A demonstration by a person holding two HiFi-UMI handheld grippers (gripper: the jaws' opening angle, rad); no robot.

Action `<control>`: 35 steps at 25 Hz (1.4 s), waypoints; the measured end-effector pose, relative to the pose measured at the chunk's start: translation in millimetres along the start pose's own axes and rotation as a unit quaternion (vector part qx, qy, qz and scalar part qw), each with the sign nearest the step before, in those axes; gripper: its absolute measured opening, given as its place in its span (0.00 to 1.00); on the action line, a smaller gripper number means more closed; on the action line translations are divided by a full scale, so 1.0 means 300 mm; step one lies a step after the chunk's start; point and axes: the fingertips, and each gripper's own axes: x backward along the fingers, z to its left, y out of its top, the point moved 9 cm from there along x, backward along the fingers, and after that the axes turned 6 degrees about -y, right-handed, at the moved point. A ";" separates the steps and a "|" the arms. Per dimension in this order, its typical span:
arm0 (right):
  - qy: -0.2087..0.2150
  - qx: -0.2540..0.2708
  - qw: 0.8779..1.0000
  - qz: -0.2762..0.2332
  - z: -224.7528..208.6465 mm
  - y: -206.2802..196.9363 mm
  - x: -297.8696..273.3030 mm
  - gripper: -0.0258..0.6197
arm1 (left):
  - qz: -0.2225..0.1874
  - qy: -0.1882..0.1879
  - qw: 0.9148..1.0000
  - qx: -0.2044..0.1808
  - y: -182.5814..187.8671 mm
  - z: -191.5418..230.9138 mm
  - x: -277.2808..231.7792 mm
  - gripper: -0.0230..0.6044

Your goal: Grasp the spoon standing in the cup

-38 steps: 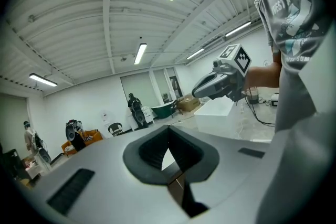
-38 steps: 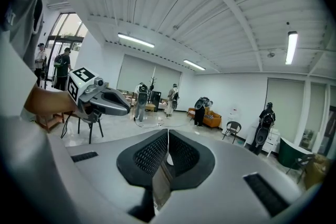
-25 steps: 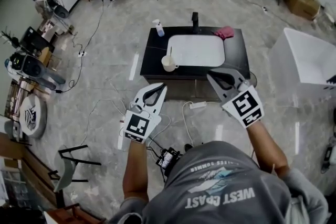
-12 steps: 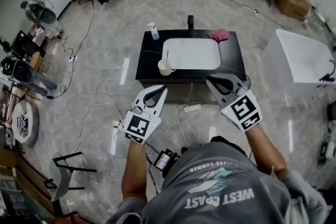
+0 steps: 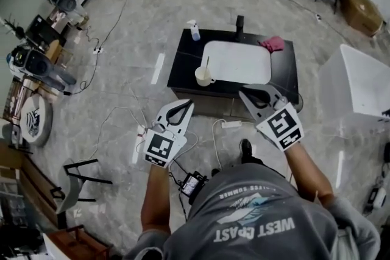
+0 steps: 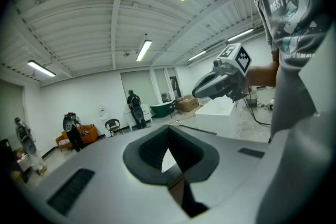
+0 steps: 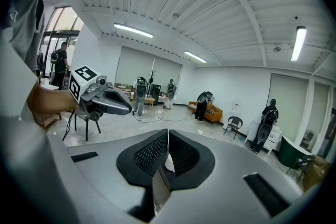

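Note:
A cream cup (image 5: 203, 77) stands at the front left of a black table (image 5: 184, 65), with a thin spoon (image 5: 206, 64) upright in it. Both grippers hang short of the table's near edge, over the floor. My left gripper (image 5: 189, 101) is shut and empty, below and a little left of the cup. My right gripper (image 5: 242, 92) is also shut and empty, to the cup's lower right. The left gripper view shows its jaws (image 6: 168, 128) closed, aimed up at the room; the right gripper view shows the same (image 7: 168, 131). Neither gripper view shows the cup.
A white basin (image 5: 236, 62) is set in the tabletop, with a spray bottle (image 5: 194, 30), a black faucet (image 5: 240, 22) and a pink cloth (image 5: 273, 44) along the back. A white tub (image 5: 364, 85) stands to the right. A power strip (image 5: 232, 124) and cables lie on the floor.
The head view has shifted, so the table and cup sit a little lower and to the right. A foot now shows below the table. Both grippers stay shut and hold their places.

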 end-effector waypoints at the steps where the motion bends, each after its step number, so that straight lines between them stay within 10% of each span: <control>1: 0.009 0.003 1.000 -0.002 -0.017 0.000 -0.022 0.09 | 0.004 0.008 1.000 0.003 -0.001 0.007 -0.005 0.03; 35: 0.178 0.010 0.982 -0.064 -0.444 -0.046 -0.435 0.09 | 0.077 0.162 0.983 0.030 0.063 0.119 -0.333 0.03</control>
